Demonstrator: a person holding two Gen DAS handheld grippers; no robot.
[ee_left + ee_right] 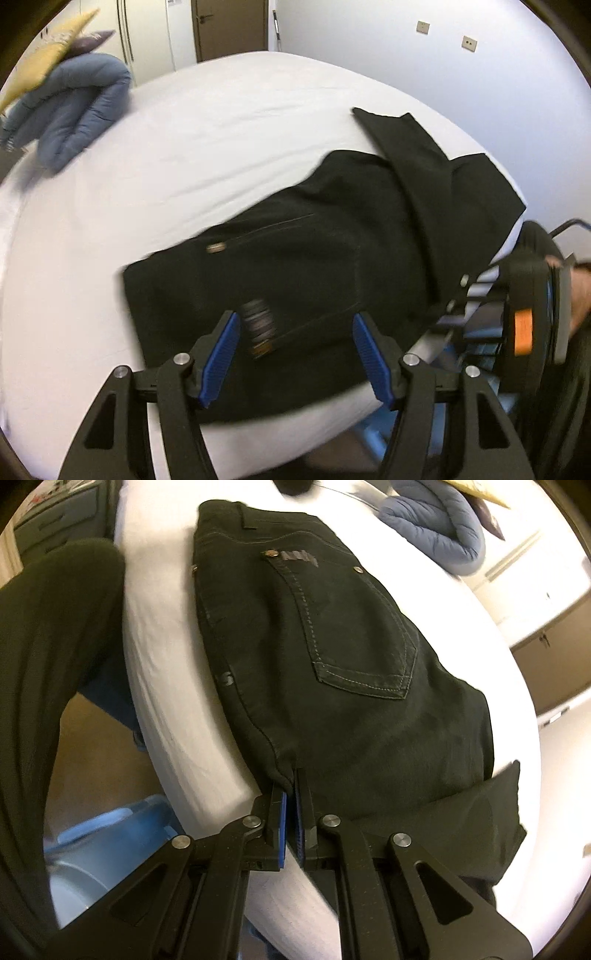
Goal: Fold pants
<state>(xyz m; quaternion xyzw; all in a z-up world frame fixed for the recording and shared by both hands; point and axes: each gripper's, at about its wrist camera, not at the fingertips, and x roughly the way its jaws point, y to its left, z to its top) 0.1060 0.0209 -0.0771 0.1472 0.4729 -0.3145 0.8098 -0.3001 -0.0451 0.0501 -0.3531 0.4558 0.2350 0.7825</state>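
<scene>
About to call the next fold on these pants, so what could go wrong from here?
1. The right gripper pinches only a thin bit of the pants' side seam; it may slip when pulled.
2. The left gripper is open above the waist end, so a one-sided pull could skew the fold.
3. The pants lie near the bed's edge and could slide off.

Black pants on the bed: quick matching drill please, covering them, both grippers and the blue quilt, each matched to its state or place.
Things:
1. left gripper
2. right gripper
3. black pants
4. blue quilt

States or places:
A. bundled at the far side of the white bed
B. shut on the pants' edge
C. open above the fabric
D. lying on the bed, back pocket up

Pairs: 1-C, 2-B, 3-D, 4-A
</scene>
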